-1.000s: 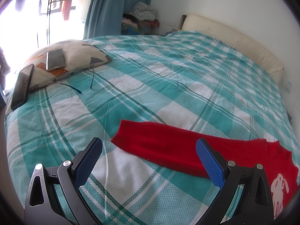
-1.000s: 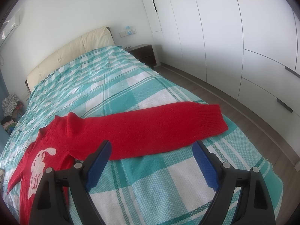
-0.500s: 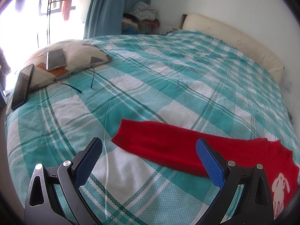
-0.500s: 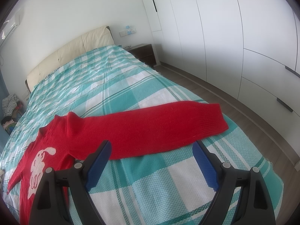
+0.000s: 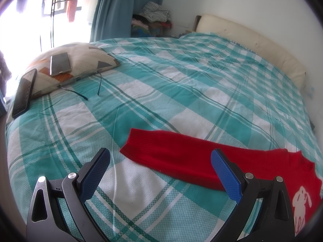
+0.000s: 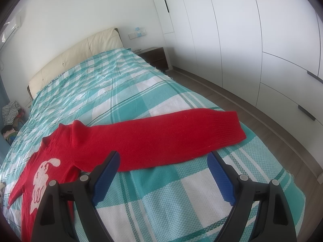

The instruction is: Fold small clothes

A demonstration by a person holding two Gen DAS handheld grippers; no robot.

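Lying flat on the checked bedspread [image 5: 181, 84]: one red sweater [image 6: 153, 139], front up, both sleeves stretched straight out to the sides.

Change over the last second: almost none. In the left wrist view the sweater sits a shade lower and further right than it did; the right wrist view matches its earlier pictures. Judgement: the garment is spread and ready, no fold has begun, and both tools are pausing above it before a first grasp.

Items, placed relative to the sweater:
- Left gripper [image 5: 160, 166]: jaws spread wide, nothing between them, poised over the left sleeve near its cuff [image 5: 137, 147].
- Right gripper [image 6: 163, 168]: jaws likewise spread and empty, poised over the lower edge of the right sleeve, whose cuff [image 6: 232, 127] lies toward the bed's edge.
- White rabbit figure [image 6: 43, 177] knitted on the chest (the only marking on the garment).
- Patterned pillow [image 5: 86, 60], well beyond the left cuff, carrying one phone [image 5: 60, 63]; a second, dark phone [image 5: 24, 92] leans against it, with thin cables trailing onto the bedspread.
- Cream headboard [image 6: 80, 54] on the far side of the sweater; white wardrobe [image 6: 252, 40] past the right cuff.
- Heap of clothes [image 5: 153, 18] in the corner by the blue curtain [image 5: 125, 8].

Writing, brands, labels: none legible anywhere.
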